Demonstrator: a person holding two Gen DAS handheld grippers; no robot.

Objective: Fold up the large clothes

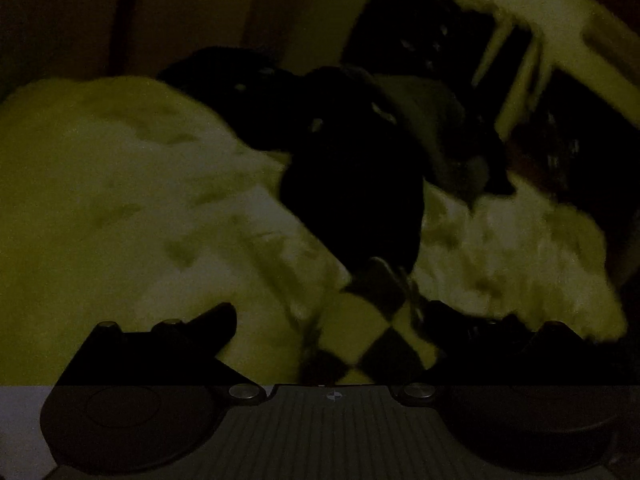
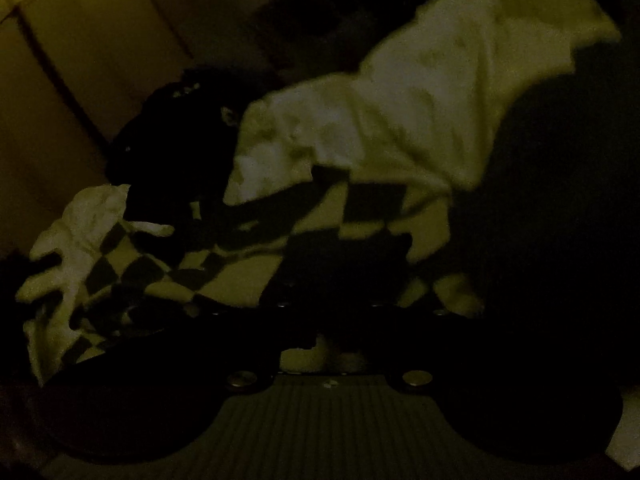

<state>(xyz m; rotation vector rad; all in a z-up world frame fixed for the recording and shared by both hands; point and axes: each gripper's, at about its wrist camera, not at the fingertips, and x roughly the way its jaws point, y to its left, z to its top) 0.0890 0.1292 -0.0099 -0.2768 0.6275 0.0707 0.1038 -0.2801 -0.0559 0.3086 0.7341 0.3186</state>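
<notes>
Across both dim, blurred views: large pale fleecy garment (image 1: 120,208) with a checkered face (image 2: 224,276), heaped and rumpled, filling most of the scene. Behind it at the far side, a pale wall or panel (image 2: 100,52); far right, pale slats (image 1: 520,64) of furniture, kind unclear. Left tongs (image 1: 332,336) near the bottom edge, fingers well apart, checkered fabric lying between them, contact unclear. Right tongs (image 2: 340,320) nearly together, buried in dark checkered cloth; whether cloth is pinched, cannot tell.
</notes>
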